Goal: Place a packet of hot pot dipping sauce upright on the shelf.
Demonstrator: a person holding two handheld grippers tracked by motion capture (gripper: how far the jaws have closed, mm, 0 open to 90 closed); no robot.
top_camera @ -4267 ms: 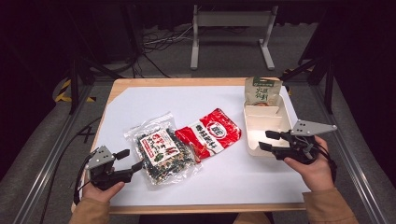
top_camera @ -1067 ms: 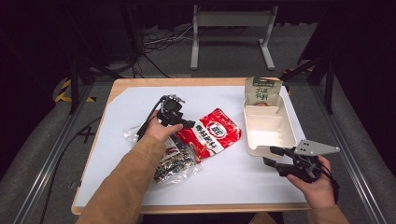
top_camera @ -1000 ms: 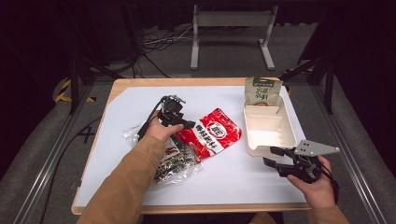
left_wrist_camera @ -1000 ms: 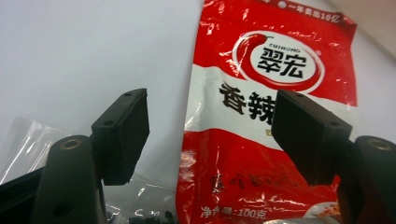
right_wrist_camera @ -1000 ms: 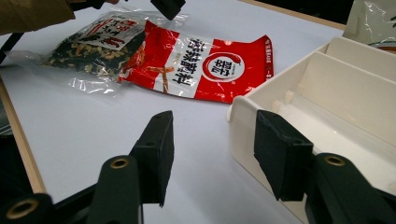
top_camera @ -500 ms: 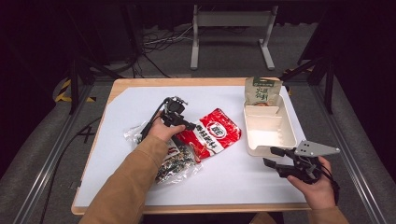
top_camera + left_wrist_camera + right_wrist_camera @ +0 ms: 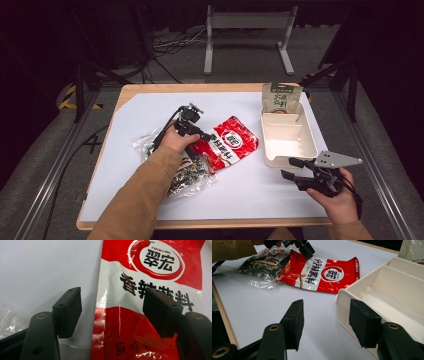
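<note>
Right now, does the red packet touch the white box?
Apart. The high view shows a strip of bare table between the red packet and the white box; the right gripper view shows the gap too.

The left gripper, just closing a little, stands open astride the red sachet's edge on the white table.

Left gripper jaws apart, just closing slightly — right gripper agape.

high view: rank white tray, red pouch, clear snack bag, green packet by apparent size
1. white tray
2. red pouch: close behind the tray
3. green packet: smallest, partly inside the tray's far end
Unranked: clear snack bag, since the sleeve and the pouch cover much of it.
</note>
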